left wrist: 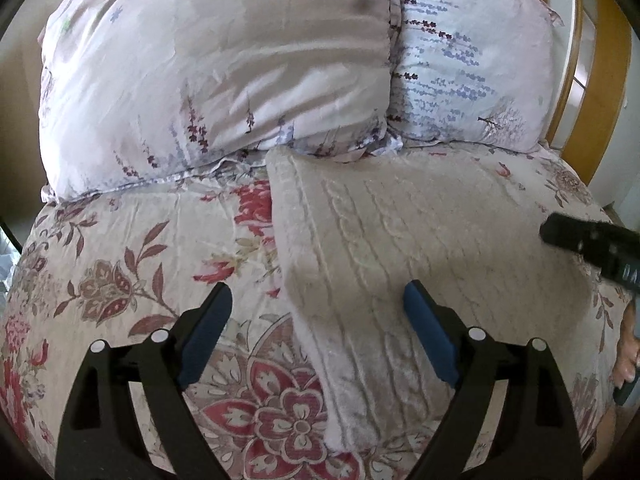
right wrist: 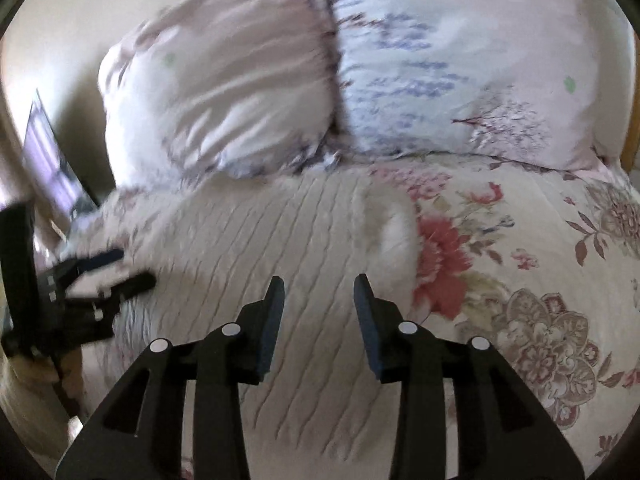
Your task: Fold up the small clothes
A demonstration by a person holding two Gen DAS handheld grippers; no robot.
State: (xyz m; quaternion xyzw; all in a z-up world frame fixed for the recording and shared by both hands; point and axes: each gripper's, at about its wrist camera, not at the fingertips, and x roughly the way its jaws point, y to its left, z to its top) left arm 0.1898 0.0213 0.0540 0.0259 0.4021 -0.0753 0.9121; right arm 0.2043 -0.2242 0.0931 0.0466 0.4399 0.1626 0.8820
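We look down on a bed (left wrist: pixel 120 248) covered by a quilted floral bedspread, cream with red and brown blossoms, crinkled in texture. Toward twelve o'clock, two plump pillows (left wrist: pixel 224 80) lean side by side, smooth and shiny, the left one pinkish with sprigs, the right one pale with lavender stems. At one to two o'clock in the left wrist view a curved wooden headboard (left wrist: pixel 600 92) rises past the bed's edge; at nine o'clock in the right wrist view a beige wall and a dark framed panel show, blurred.

Our left gripper (left wrist: pixel 318 320) stands wide, its blue pads apart and nothing between them: one pad hangs over the bedspread, the other over the garment's left border. The task's thing, a folded cream knit sweater (left wrist: pixel 420 248), lies flat on the bed just below the pillows, a soft, fuzzy rectangle with raised cable ribs running lengthwise.

Our right gripper (right wrist: pixel 319 304) hovers above the sweater's ribbed middle, its jaws at a narrow gap and empty. In the left wrist view it enters at three o'clock as a black bar, with fingers (left wrist: pixel 628 356) of a hand below it.
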